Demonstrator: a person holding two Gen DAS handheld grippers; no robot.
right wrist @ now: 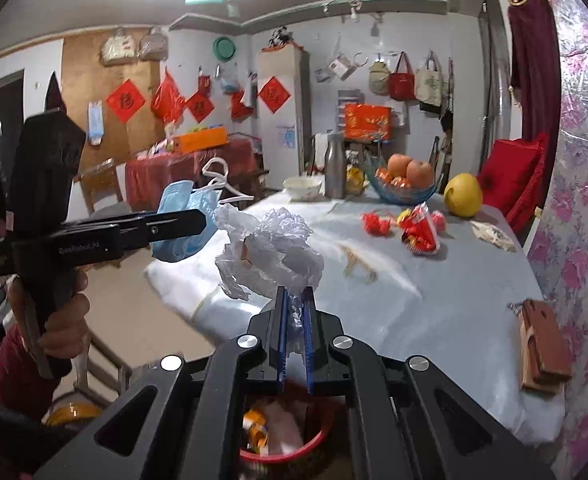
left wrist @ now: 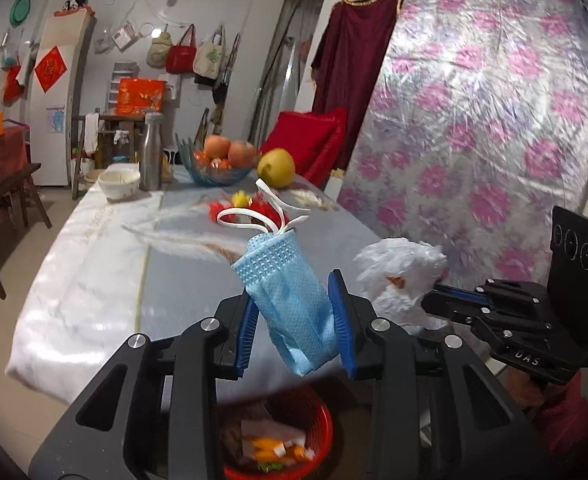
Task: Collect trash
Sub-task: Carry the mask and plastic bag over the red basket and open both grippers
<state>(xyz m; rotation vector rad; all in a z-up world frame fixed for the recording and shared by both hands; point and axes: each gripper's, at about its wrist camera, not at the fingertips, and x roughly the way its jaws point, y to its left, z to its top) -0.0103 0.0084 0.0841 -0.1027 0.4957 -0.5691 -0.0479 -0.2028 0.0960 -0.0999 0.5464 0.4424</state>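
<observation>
Bench (right wrist: pixel 434 304) covered in a white cloth with a pale grey-blue centre, set against a wall hung with pink flowered foil. On it at the far end: a white bowl (left wrist: pixel 119 179), a steel bottle (left wrist: pixel 150 151), a blue glass bowl of fruit (right wrist: pixel 407 189), a yellow pomelo (right wrist: pixel 463 195). Mid-bench a red snack wrapper (right wrist: pixel 420 231) and red scraps; a brown wallet (right wrist: pixel 542 346) near the right edge. Red cushion (left wrist: pixel 308 139) beside the far corner. Room behind: white fridge, tote bags on hooks, red diamond paper signs with Chinese characters, not readable.

Left hand-held gripper (left wrist: pixel 296 330) clamps a blue face mask (left wrist: pixel 290 300), white ear loops sticking up, held in the air above a red basket (left wrist: pixel 322 412) on the floor that already has trash in it. Right hand-held gripper (right wrist: pixel 295 322) is pinched on a crumpled white plastic bag (right wrist: pixel 270 252), also over the basket.

Writing: "DAS" on the right tool body, "GenRobot.AI" on the left.
</observation>
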